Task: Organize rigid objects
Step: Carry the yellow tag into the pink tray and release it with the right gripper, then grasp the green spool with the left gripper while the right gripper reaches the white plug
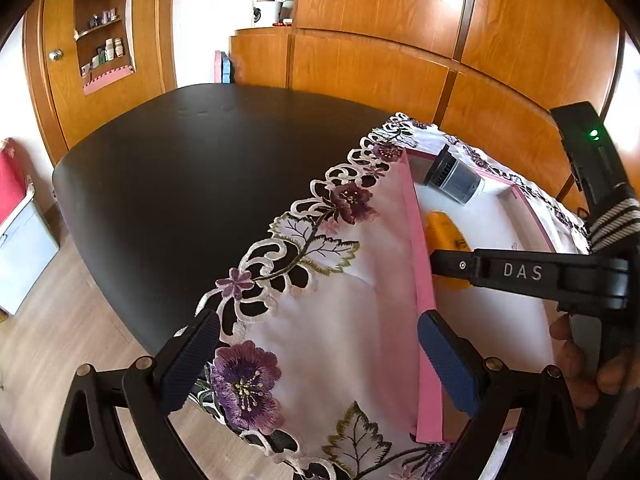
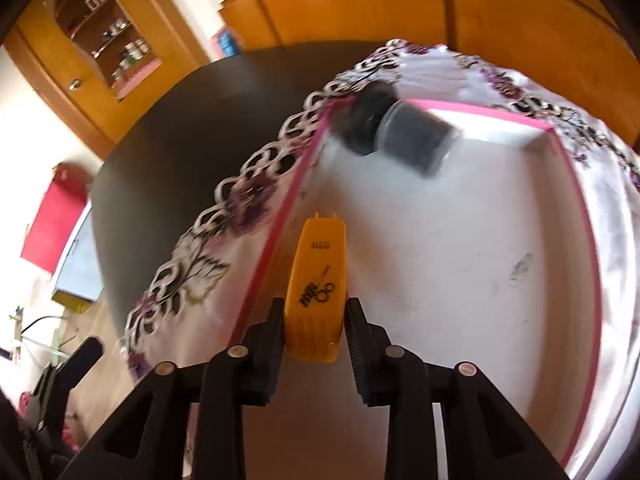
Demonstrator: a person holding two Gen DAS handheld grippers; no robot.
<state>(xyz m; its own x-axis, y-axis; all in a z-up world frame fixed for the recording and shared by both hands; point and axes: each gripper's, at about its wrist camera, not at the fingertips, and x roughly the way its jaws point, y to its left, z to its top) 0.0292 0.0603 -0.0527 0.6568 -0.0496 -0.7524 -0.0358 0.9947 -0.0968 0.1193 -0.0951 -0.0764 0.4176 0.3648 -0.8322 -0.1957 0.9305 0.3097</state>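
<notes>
A pink-rimmed white tray [image 2: 480,208] lies on an embroidered floral cloth [image 1: 344,320]. My right gripper [image 2: 314,332] is shut on a yellow plastic tool [image 2: 318,284] and holds it over the tray's left side. A dark jar with a black lid [image 2: 400,132] lies on its side at the tray's far corner; it also shows in the left wrist view [image 1: 454,178]. My left gripper [image 1: 320,364] is open and empty, its right finger at the tray's pink rim [image 1: 424,304]. In that view the right gripper [image 1: 436,264] reaches in from the right over the yellow tool [image 1: 442,230].
The cloth covers the right part of a dark table [image 1: 192,184]. Wooden cabinets [image 1: 400,40] stand behind the table, with a shelf niche [image 1: 104,28] at the left. A red and white object [image 1: 16,216] stands on the wooden floor at the left.
</notes>
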